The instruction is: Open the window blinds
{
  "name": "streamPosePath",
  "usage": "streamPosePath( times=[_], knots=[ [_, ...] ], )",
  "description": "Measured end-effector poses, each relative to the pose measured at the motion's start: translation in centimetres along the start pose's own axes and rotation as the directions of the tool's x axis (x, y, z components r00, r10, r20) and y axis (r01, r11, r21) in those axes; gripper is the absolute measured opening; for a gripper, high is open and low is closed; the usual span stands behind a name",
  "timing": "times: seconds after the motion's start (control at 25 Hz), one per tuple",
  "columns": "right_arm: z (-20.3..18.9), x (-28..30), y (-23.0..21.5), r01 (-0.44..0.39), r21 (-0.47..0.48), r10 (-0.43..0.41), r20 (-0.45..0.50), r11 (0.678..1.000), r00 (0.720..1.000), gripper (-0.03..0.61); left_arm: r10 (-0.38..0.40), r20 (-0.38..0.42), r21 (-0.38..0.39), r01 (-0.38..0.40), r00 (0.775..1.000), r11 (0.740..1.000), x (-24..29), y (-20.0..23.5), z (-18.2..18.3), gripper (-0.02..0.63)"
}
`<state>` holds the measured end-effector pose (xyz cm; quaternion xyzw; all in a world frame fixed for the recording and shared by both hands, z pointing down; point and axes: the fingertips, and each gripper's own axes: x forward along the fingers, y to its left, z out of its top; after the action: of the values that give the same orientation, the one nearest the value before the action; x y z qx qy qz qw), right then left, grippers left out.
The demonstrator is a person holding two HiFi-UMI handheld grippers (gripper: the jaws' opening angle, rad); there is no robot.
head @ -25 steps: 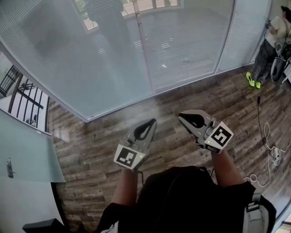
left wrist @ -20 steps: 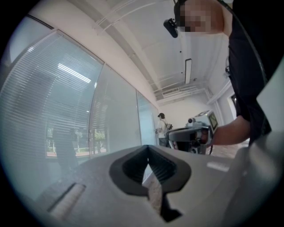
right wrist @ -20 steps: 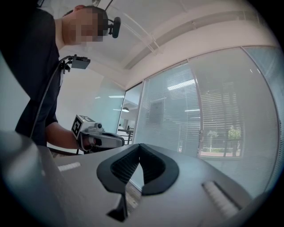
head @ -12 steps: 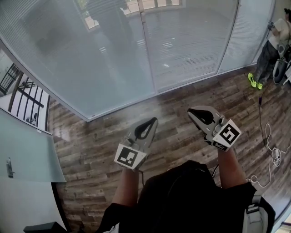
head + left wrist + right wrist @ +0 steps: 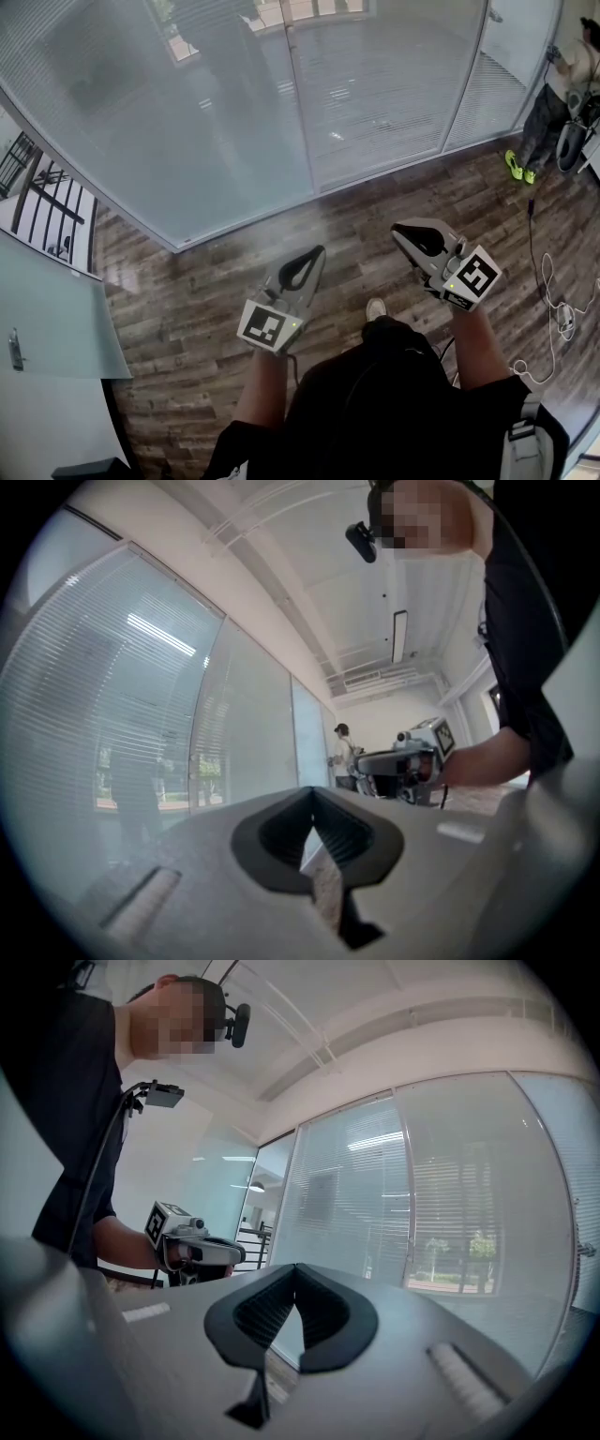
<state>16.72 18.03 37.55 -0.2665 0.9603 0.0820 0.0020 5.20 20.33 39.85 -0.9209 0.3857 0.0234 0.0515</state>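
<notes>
White slatted blinds (image 5: 187, 112) hang behind tall glass panels across the far side. They also show in the left gripper view (image 5: 103, 714) and the right gripper view (image 5: 450, 1204). My left gripper (image 5: 315, 253) is held level over the wooden floor, some way short of the glass. Its jaws are shut with nothing between them (image 5: 312, 791). My right gripper (image 5: 398, 228) is beside it at about the same distance from the glass, also shut and empty (image 5: 296, 1267). Neither gripper touches the blinds or the glass. No cord or wand is visible.
Another person (image 5: 562, 84) in yellow-green shoes (image 5: 517, 164) stands at the far right by the wall. A white cable (image 5: 548, 309) trails over the floor on the right. A glass door (image 5: 56, 319) and a stair railing (image 5: 47, 206) are at the left.
The right gripper has shifted a little to the right and rolled slightly. The left gripper has stayed where it was. A shoe tip now shows between the arms.
</notes>
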Motion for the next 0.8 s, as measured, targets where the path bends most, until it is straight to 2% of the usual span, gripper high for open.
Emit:
streamPosePath(
  times=[0.12,0.32,0.48,0.68,0.8],
  knots=[
    [0.3,0.6,0.2,-0.015,0.003,0.015,0.002,1.0,1.0,0.006,0.009,-0.006,-0.004,-0.009,1.0,1.0,0.1,0.2,-0.1,0.005],
    [0.2,1.4,-0.3,-0.053,0.009,0.052,0.057,0.999,0.997,0.006,0.02,-0.027,0.007,-0.019,0.999,1.0,0.8,0.9,-0.7,0.005],
    [0.1,2.6,-1.2,-0.047,0.022,0.046,0.044,0.999,0.998,0.006,0.022,-0.034,-0.002,-0.022,0.999,1.0,1.4,1.7,-0.5,0.005],
    [-1.1,4.1,-1.8,-0.087,0.037,0.086,0.027,0.996,0.996,0.006,0.03,-0.038,-0.013,-0.03,0.999,0.999,2.7,2.5,-1.3,0.005],
    [-0.9,4.9,-3.0,-0.094,0.025,0.093,0.048,0.995,0.995,0.006,0.034,-0.046,-0.007,-0.034,0.998,0.999,3.7,3.2,-1.3,0.005]
  ],
)
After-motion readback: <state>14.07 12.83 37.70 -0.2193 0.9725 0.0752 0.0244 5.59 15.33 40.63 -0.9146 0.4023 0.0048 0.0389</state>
